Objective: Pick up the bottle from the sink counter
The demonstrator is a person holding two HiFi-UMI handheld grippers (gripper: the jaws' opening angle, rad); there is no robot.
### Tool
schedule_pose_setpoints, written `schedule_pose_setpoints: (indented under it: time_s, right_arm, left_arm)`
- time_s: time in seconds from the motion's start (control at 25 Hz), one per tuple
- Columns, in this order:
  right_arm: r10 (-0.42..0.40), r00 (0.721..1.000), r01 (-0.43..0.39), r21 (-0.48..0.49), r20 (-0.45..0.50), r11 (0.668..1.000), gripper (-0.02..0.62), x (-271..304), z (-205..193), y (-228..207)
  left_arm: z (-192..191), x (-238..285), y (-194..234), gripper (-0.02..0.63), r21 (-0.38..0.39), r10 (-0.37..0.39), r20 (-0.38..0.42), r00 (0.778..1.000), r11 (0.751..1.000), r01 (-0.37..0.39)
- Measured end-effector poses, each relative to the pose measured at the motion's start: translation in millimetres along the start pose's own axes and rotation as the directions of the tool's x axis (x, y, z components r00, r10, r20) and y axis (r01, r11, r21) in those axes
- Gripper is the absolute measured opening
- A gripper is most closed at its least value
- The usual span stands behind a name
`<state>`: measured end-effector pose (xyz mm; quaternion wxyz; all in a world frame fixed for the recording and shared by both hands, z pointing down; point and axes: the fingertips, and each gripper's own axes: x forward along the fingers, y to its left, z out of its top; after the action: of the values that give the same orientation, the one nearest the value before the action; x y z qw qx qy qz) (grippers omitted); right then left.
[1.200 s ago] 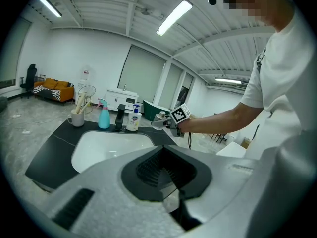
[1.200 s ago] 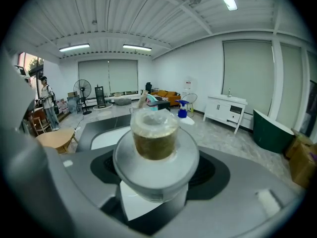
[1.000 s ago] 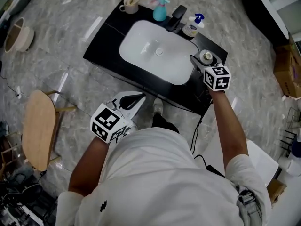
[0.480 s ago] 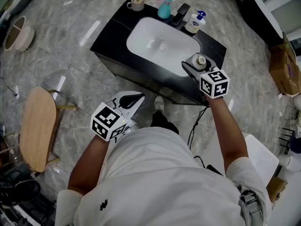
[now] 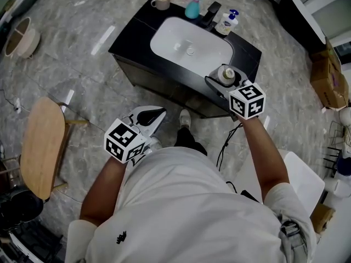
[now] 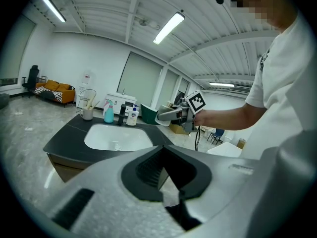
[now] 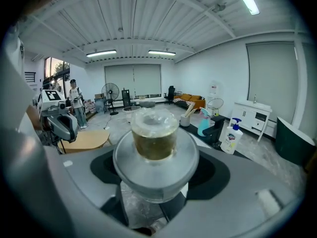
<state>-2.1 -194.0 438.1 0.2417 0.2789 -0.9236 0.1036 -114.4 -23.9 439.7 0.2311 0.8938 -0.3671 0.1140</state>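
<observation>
The bottle [image 5: 226,75] is a clear, rounded one with a brownish cap. My right gripper [image 5: 221,78] is shut on its body and holds it in the air just off the front right corner of the black sink counter [image 5: 134,34]. In the right gripper view the bottle [image 7: 155,142] stands upright between the jaws and fills the middle. My left gripper [image 5: 154,114] hangs low in front of the person's body, shut, with nothing in it. From the left gripper view the right gripper [image 6: 171,116] shows beyond the counter.
A white basin [image 5: 191,44] is set in the counter. Along its back stand a cup of brushes [image 5: 161,3], a teal spray bottle [image 5: 192,7], a black tap [image 5: 210,14] and a white pump bottle [image 5: 228,22]. A wooden stool [image 5: 41,147] stands left, cardboard boxes [image 5: 329,75] right.
My right gripper has carried the bottle off the counter's right end, up and back toward the person. The sink now lies farther away in view. The left gripper stays shut and low.
</observation>
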Motion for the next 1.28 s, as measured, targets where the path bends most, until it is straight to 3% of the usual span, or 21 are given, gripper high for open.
schedule_pose_setpoints:
  time_s: [0.48, 1.28]
  right_arm:
    - [0.017, 1.000, -0.017, -0.010, -0.001, 1.000, 0.353, -19.9, -3.2, 27.1]
    - [0.007, 1.000, -0.007, -0.006, -0.012, 1.000, 0.353, -30.1, -9.8, 25.7]
  left_arm:
    - [-10.5, -7.6, -19.6, 0.006, 0.000, -0.014, 0.013, 1.000, 1.000, 0.014]
    - [-11.6, -9.3, -24.7, 0.006, 0.001, -0.013, 0.013, 1.000, 1.000, 0.013]
